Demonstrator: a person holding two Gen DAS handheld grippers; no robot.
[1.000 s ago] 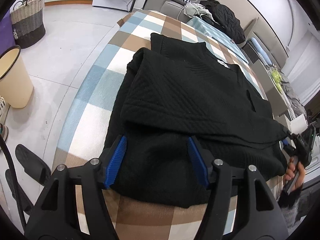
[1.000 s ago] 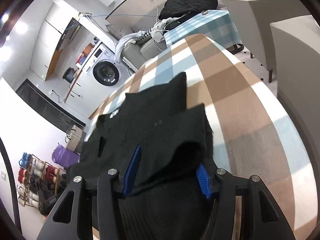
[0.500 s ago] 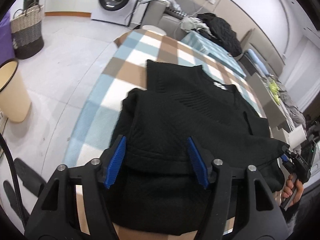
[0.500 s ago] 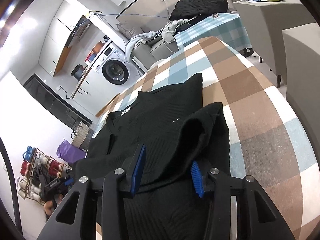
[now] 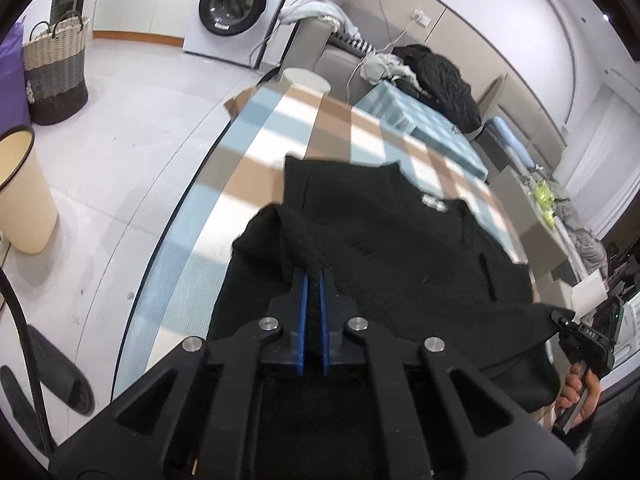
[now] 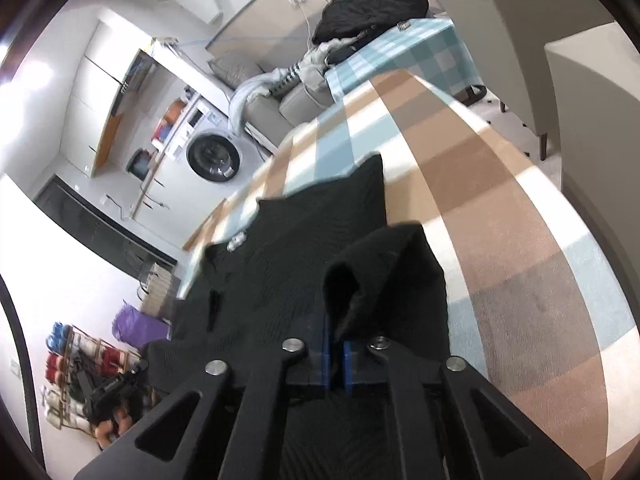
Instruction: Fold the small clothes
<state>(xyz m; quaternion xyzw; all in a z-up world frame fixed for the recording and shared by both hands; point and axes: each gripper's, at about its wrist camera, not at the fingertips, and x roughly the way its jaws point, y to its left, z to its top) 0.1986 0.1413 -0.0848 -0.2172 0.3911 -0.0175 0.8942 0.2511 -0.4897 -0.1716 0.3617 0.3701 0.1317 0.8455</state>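
Left hand-held gripper: we had its blue pads pressed together on a bunched bit of the black sweater's near edge, at that side's corner.
Sweater: it lay spread on the checked tabletop, collar and white label at the far end, the near hem raised off the cloth at both pinched corners.
Right hand-held gripper: we had it clamped the same way on the opposite corner, with a peak of fabric standing up between the pads; from the left camera it showed at the sweater's far right edge.
Step in hand: by our reading, carrying the hem up toward the collar to fold the sweater in half.
Doing it well: we judged both corners should rise level and travel together, the hem kept taut between them, so the fold would land straight.
Risk: thick knit bunched in a small pinch could slip; one corner leading would skew the crease.
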